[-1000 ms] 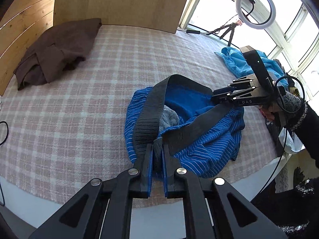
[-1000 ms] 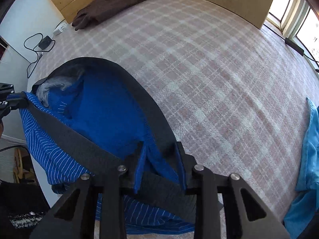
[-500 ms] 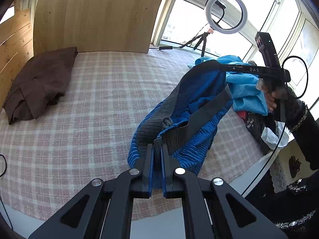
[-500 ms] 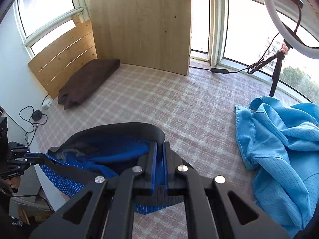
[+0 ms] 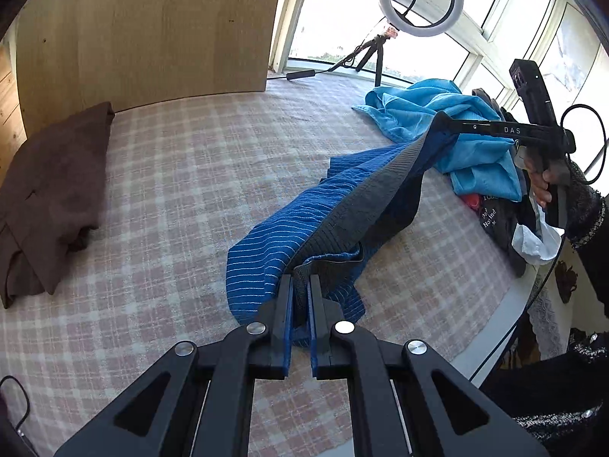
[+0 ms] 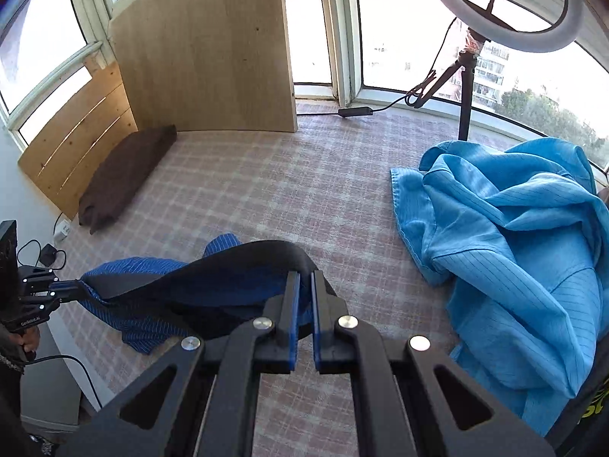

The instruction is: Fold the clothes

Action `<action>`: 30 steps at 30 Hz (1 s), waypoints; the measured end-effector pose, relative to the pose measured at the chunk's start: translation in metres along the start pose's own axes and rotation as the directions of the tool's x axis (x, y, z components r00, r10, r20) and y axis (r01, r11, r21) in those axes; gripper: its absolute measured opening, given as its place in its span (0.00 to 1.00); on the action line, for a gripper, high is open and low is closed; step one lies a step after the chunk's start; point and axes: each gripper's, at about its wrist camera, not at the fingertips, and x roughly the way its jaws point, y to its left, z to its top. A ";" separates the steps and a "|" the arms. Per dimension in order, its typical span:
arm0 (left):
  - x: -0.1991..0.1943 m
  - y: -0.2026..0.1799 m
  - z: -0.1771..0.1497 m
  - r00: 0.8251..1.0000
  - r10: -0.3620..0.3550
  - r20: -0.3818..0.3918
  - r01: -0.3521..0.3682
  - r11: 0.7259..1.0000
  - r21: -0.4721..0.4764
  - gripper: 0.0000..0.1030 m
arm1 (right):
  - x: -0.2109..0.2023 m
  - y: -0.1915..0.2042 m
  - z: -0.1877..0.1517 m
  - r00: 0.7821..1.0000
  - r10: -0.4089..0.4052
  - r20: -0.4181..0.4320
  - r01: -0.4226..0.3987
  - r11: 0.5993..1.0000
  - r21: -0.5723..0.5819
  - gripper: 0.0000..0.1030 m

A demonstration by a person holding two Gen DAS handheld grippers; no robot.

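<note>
Above the checked bed (image 5: 182, 160), both my left tongs (image 5: 300, 285) and right tongs (image 6: 302, 285) pinch the waistband of the blue striped garment (image 5: 289, 224), stretched between them, no fold made yet, the light-blue pile (image 6: 514, 247) waiting.

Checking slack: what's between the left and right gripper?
Only the blue striped garment with grey waistband, stretched from left gripper to right gripper; left wrist view shows it, over the pink plaid cloth.

- Bare plaid bedcover (image 5: 182, 175) is seen between the brown garment (image 5: 49, 190) and the light-blue pile (image 5: 449, 129).
- The far side is blocked by a wooden board (image 6: 205, 49) and a ring light (image 6: 506, 11).
</note>
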 end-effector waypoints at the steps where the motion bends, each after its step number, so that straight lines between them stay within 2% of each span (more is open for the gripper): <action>1: 0.000 -0.002 -0.001 1.000 -0.006 0.000 0.006 1.000 0.001 0.06 | 0.001 -0.004 -0.001 1.000 -0.003 0.002 0.003 1.000 0.013 0.05; 6: -0.014 -0.016 -0.008 0.999 -0.044 0.021 0.043 0.999 0.022 0.12 | -0.013 -0.007 0.012 0.999 0.016 0.049 -0.018 0.999 0.034 0.05; 12: -0.001 -0.033 -0.017 0.998 -0.055 -0.026 0.056 0.997 0.052 0.11 | 0.008 0.005 0.023 0.999 -0.029 0.016 0.030 0.999 -0.028 0.05; 14: -0.008 -0.042 -0.022 0.998 -0.064 -0.005 0.064 0.995 0.073 0.06 | 0.013 0.002 0.027 0.999 -0.033 0.017 0.034 0.999 -0.019 0.05; 17: -0.035 -0.047 -0.016 0.997 -0.039 0.067 0.032 0.995 0.094 0.05 | 0.005 0.001 0.033 0.999 -0.018 0.034 0.018 1.000 -0.016 0.05; 19: -0.056 -0.038 0.000 0.991 -0.042 0.130 0.031 0.996 0.082 0.05 | 0.001 0.004 0.038 0.999 -0.026 0.036 0.028 0.998 -0.048 0.05; 21: -0.067 -0.021 0.029 0.985 0.027 0.169 -0.043 0.995 0.089 0.05 | 0.011 0.008 0.046 0.999 -0.045 -0.017 0.043 0.994 -0.097 0.05; 23: -0.072 -0.002 0.070 0.982 0.077 0.171 -0.092 0.992 0.082 0.05 | 0.014 0.010 0.061 0.997 -0.066 -0.036 0.061 0.990 -0.128 0.05; 25: -0.087 0.009 0.112 0.972 0.109 0.207 -0.132 0.986 0.100 0.04 | -0.007 0.009 0.089 0.996 -0.084 0.031 0.087 0.990 -0.111 0.05; 27: -0.110 0.006 0.140 0.957 0.114 0.268 -0.161 0.974 0.158 0.04 | -0.042 0.011 0.113 0.988 -0.093 0.125 0.105 0.990 -0.093 0.05; 28: -0.119 0.004 0.146 0.951 0.113 0.287 -0.171 0.968 0.183 0.04 | -0.061 0.012 0.119 0.984 -0.085 0.159 0.099 0.991 -0.085 0.05; 30: -0.117 0.003 0.142 0.960 0.094 0.266 -0.157 0.960 0.230 0.05 | -0.085 0.014 0.118 0.979 -0.083 0.184 0.100 0.991 -0.086 0.05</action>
